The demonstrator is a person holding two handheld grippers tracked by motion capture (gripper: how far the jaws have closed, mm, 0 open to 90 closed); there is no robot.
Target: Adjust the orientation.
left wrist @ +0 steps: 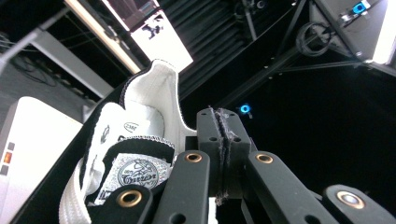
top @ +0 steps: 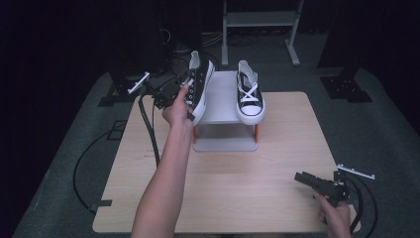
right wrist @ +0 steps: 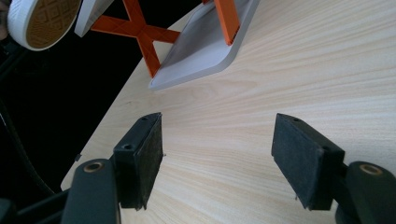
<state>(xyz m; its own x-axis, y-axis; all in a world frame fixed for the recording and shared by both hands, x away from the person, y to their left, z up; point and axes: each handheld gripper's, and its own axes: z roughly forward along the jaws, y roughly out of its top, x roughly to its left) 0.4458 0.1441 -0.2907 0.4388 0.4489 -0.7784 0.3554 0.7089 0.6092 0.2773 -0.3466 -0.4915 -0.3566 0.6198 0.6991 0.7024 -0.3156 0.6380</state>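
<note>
The left gripper (top: 184,87) has its fingers (left wrist: 210,135) pressed together on the canvas edge of the black high-top sneaker (top: 199,85), lifted at the rack's (top: 224,99) far-left edge. Light and floppy; the stiffer heel collar should hold better. The right gripper (top: 309,179) rests near-right over the desk (top: 237,188), fingers spread.

Left gripper (left wrist: 225,140): the black jaws are pressed pad to pad, frayed pad edges meeting along the centre line, nothing visible between the tips. Black canvas sneaker with white lining and white rubber sole (left wrist: 135,154) sits just beside the jaws on their left, heel collar up, round logo patch on the tongue facing the camera. Whether the jaws pinch any of its fabric lower down: can't tell. Background is dark, with a bright white panel (left wrist: 161,39) overhead.
</note>
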